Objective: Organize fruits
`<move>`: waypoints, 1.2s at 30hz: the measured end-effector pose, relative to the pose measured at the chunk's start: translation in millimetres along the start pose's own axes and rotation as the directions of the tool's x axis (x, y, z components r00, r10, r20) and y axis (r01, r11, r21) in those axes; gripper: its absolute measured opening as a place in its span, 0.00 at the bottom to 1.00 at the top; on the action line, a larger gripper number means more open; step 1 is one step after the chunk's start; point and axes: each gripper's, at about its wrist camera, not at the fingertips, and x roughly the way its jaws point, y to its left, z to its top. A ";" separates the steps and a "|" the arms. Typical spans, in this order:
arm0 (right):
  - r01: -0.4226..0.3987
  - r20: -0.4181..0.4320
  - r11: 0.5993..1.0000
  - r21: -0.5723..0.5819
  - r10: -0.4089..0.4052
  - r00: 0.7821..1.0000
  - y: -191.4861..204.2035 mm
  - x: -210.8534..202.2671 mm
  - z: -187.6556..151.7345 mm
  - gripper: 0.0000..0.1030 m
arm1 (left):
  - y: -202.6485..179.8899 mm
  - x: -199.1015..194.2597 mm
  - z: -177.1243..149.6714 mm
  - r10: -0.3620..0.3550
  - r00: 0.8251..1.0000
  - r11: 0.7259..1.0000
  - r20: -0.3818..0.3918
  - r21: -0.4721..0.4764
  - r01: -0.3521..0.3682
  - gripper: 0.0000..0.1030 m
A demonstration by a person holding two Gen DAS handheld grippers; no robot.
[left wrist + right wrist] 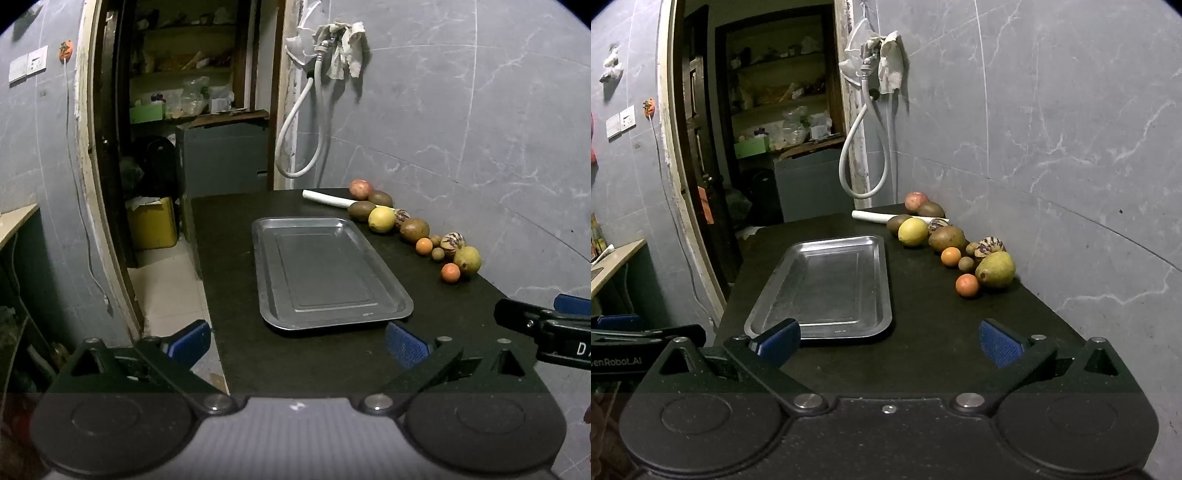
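Observation:
A bare metal tray (pixel 391 302) (pixel 882 280) lies on the black table (pixel 325 362) (pixel 923 354). Several fruits line the wall side: a yellow lemon (pixel 382 219) (pixel 913 231), a green pear (pixel 467 260) (pixel 995 269), two small oranges (pixel 450 273) (pixel 967 285), brown fruits (pixel 414 230) (pixel 947 239) and a red apple (pixel 360 189) (pixel 916 201) at the far end. My left gripper (pixel 297 345) is open and empty, near the tray's near edge. My right gripper (pixel 888 341) is open and empty, near the tray's near right corner; it also shows in the left wrist view (pixel 546 325).
A white rolled tube (pixel 327 198) (pixel 875 216) lies behind the tray. A grey tiled wall (pixel 480 129) runs along the table's right side, with a hose (pixel 295 147) hanging. A doorway (pixel 184 110) and floor drop lie left of the table.

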 end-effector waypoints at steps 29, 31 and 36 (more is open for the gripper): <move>0.001 -0.003 1.000 0.000 -0.001 1.000 1.5 1.8 1.3 1.00 | 3.9 4.8 -4.6 -0.004 1.000 1.000 -0.015 -0.009 0.004 1.00; 0.002 -0.003 1.000 0.000 -0.002 1.000 1.5 1.8 1.5 1.00 | 2.8 5.8 -5.2 -0.005 1.000 1.000 -0.019 -0.010 0.005 1.00; 0.002 -0.003 1.000 0.000 -0.002 1.000 0.9 2.7 1.2 1.00 | 3.7 5.7 -3.0 -0.008 1.000 1.000 -0.020 -0.011 0.008 1.00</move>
